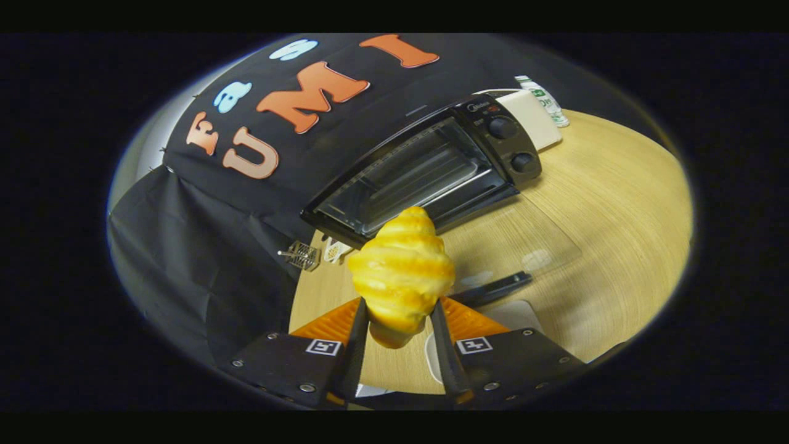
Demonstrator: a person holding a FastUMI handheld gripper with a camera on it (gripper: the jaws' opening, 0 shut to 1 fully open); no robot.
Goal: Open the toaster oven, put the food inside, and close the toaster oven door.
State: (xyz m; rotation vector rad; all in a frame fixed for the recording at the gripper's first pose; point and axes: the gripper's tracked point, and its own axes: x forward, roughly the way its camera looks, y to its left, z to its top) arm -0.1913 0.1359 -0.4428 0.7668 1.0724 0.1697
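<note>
Both fingers of the gripper (pixel 399 311) are clenched on a croissant (pixel 402 277), one pressing each flank of its lower half, so the pastry stands up between them with its tapered tip pointing away toward the oven. It is held clear above the wooden table (pixel 616 246), touching nothing but the fingers. Just under and to the right of the fingers a white plate (pixel 431 361) lies on the table, only part of its rim visible. Just beyond the croissant, on the right, the toaster oven's glass door (pixel 524 237) lies folded down flat over the table, with its dark handle (pixel 493 288) at the near edge. Farther on sits the toaster oven (pixel 425 172) itself, its cavity open and its wire rack visible inside, two control knobs (pixel 513 145) stacked on its right-hand panel. To the left of the oven, near the table's edge, lie a small wire rack piece (pixel 302 254) and a pale object too small to identify. Behind the oven on the far right stands a bottle (pixel 545 98) with a green label. Judging by this, the opening step is done and the food is picked up and in transit; placing it on the rack, letting go and swinging the door shut are left.
</note>
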